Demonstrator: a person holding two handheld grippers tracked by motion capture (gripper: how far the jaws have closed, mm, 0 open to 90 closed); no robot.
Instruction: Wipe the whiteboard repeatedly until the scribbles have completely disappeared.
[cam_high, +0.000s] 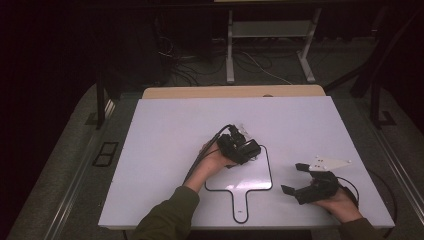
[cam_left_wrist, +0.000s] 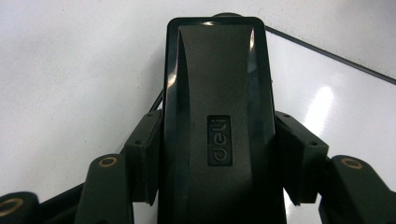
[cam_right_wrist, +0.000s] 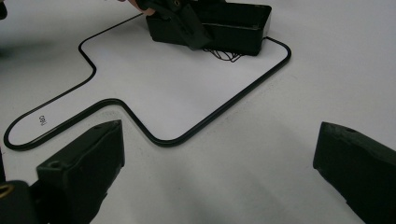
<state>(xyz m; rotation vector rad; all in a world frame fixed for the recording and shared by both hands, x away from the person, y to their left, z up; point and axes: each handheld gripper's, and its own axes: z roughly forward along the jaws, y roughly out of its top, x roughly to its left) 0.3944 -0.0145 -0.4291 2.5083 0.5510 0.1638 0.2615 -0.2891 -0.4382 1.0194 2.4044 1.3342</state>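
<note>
While gripped, the black eraser (cam_left_wrist: 217, 116) covers scribbles (cam_right_wrist: 227, 55).

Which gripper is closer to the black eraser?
Left. The left gripper is clamped around the black eraser, over the paddle-shaped whiteboard. The right gripper sits open off to the side, apart from it.

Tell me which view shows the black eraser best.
The left gripper view: the eraser is close up, its label readable, clamped by the left gripper. The right gripper view shows its side resting on the small whiteboard. The high view shows it small and dark.
</note>
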